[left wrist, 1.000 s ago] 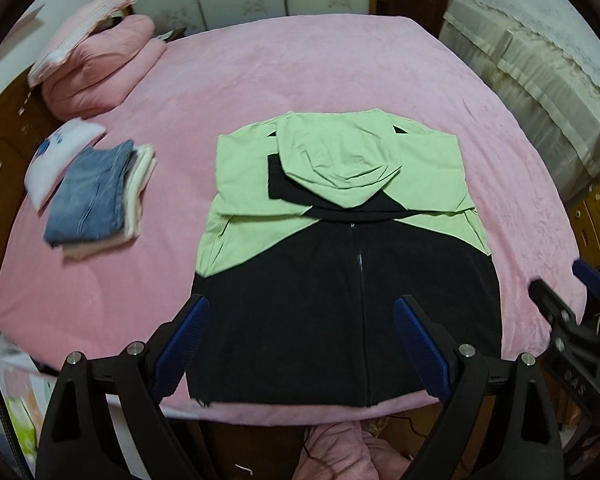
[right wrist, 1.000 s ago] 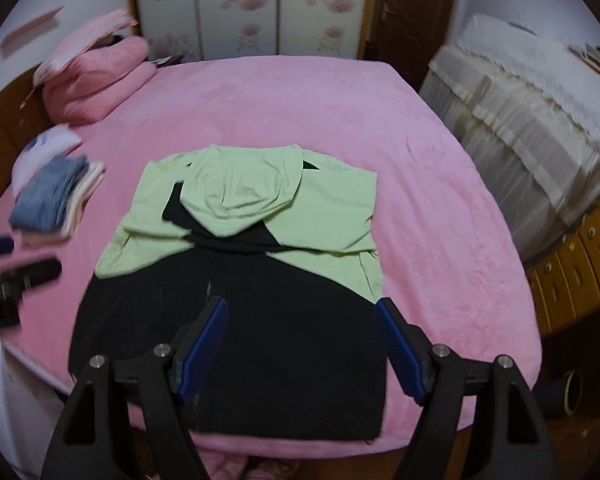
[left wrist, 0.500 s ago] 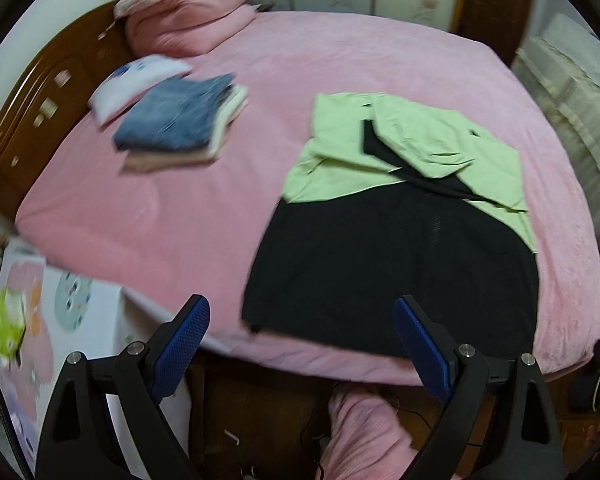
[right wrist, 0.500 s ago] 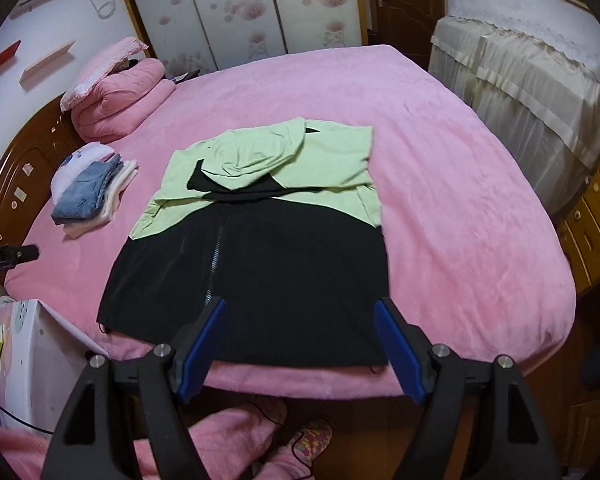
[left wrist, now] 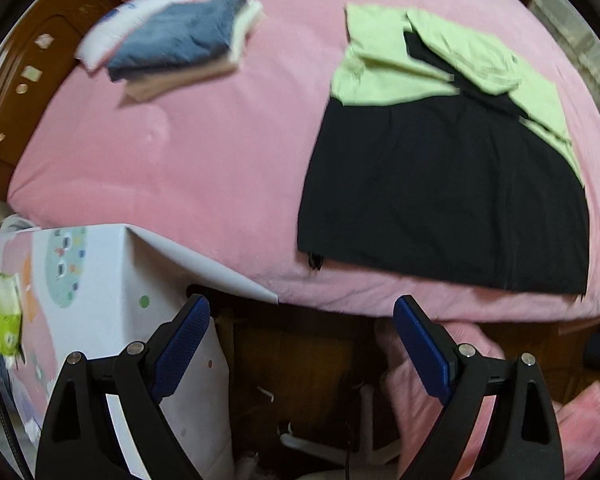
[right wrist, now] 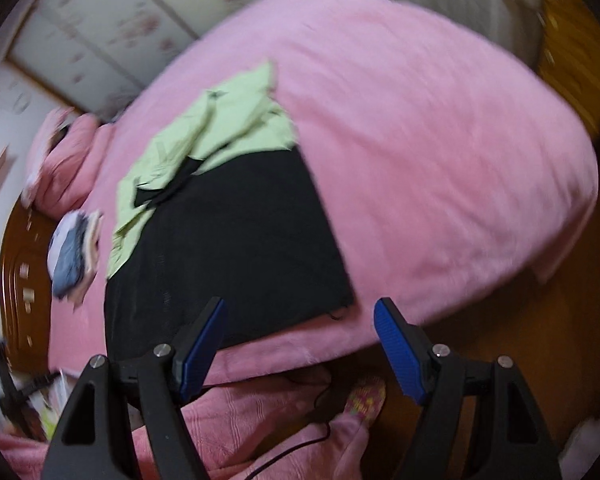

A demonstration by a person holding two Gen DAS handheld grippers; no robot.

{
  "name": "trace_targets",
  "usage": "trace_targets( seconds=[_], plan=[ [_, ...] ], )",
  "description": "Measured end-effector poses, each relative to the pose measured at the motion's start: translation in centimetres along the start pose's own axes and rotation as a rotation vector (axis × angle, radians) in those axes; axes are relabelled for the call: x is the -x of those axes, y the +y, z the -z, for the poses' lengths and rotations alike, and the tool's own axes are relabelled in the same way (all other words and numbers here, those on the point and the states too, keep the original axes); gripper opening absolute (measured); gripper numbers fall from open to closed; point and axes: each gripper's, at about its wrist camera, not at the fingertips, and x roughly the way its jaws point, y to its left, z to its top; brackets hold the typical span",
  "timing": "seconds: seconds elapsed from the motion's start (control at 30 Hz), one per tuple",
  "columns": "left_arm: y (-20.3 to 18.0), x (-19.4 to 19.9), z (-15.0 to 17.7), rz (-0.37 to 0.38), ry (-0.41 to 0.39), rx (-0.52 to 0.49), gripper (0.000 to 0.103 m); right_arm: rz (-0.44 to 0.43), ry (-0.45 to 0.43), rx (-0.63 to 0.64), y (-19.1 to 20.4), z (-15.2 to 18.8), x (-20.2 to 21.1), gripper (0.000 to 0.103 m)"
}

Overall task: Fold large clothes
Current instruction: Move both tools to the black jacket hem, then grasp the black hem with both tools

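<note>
A black and light-green hooded jacket (left wrist: 444,184) lies flat on the pink bed (left wrist: 172,160), sleeves folded in, hood on top, hem at the near edge. The right wrist view shows the same jacket (right wrist: 228,240) tilted. My left gripper (left wrist: 302,328) is open and empty, below the bed's near edge, to the left of the jacket's lower left corner. My right gripper (right wrist: 300,332) is open and empty too, just in front of the jacket's lower right corner, over the bed's edge.
A stack of folded clothes (left wrist: 180,44) lies at the bed's far left by the wooden headboard (left wrist: 24,68). A white printed box (left wrist: 92,292) stands beside the bed. Pink fabric (right wrist: 260,420) and a patterned slipper (right wrist: 366,398) are on the wooden floor below.
Both grippers dropped and pulled back from above the jacket to its near hem. The left swung left past the bed's edge; the right rolled, tilting its view. Both stayed open.
</note>
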Motion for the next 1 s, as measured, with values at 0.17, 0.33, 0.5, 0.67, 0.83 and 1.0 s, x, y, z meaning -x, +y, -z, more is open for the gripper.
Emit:
trace_targets(
  seconds=[0.17,0.33,0.5,0.67,0.83,1.0],
  plan=[
    [0.5,-4.5,-1.9,0.095,0.140,-0.006,0.092,0.050,0.106,-0.118,-2.5,-0.4,-4.2,0.076],
    [0.3,-9.5,-3.9,0.224,0.236,0.018,0.092,0.012,0.142,-0.166,-3.1,-0.1,-7.4,0.076],
    [0.7,-13.6,-5.0,0.224,0.204,0.043,0.092,-0.030,0.151,-0.042,-2.3,-0.1,-10.9,0.076],
    [1.4,-18.3,-5.2,0.203,0.282,0.110,0.092,-0.001,0.184,0.057,-1.7,0.0,-13.0,0.073],
    [-0.2,-20.2,-6.0,0.228,0.304,0.102,0.092,-0.023,0.187,0.067,-1.2,-0.4,-13.5,0.051],
    [-1.9,-20.0,-6.6,0.194,0.324,0.131,0.090,-0.022,0.225,0.026,-0.4,-0.8,-13.9,0.040]
  ],
)
